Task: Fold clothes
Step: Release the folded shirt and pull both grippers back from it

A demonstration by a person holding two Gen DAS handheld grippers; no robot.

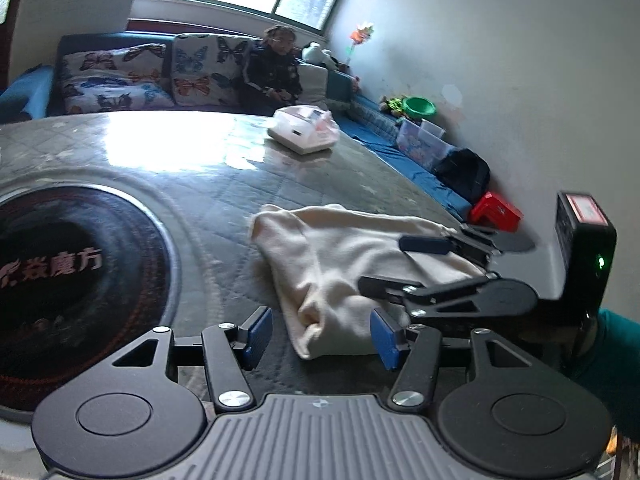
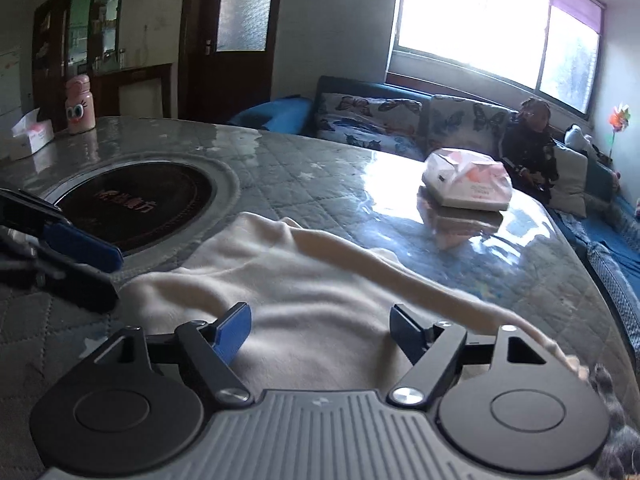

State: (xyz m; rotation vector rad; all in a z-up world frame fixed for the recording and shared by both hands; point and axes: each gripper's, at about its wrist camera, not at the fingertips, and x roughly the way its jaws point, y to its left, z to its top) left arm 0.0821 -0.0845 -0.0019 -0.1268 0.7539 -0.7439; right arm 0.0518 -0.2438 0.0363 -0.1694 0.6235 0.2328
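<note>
A cream garment (image 1: 340,256) (image 2: 300,280) lies bunched and partly folded on the quilted, glass-topped table (image 1: 224,208) (image 2: 320,168). My left gripper (image 1: 322,336) is open at the garment's near corner. The cloth's tip lies between its blue pads (image 1: 260,334), and the pads do not press on it. In the right wrist view the left gripper (image 2: 96,276) comes in from the left at the cloth's edge. My right gripper (image 2: 320,332) stands open low over the middle of the garment with nothing gripped. It also shows at the cloth's right side (image 1: 400,264).
A round dark hob (image 1: 72,272) (image 2: 132,204) is set into the table left of the cloth. A white box in a plastic bag (image 1: 304,128) (image 2: 468,180) sits farther back. A pink bottle (image 2: 80,104) and tissue box (image 2: 32,132) stand far left. A person (image 1: 272,72) sits on the sofa behind.
</note>
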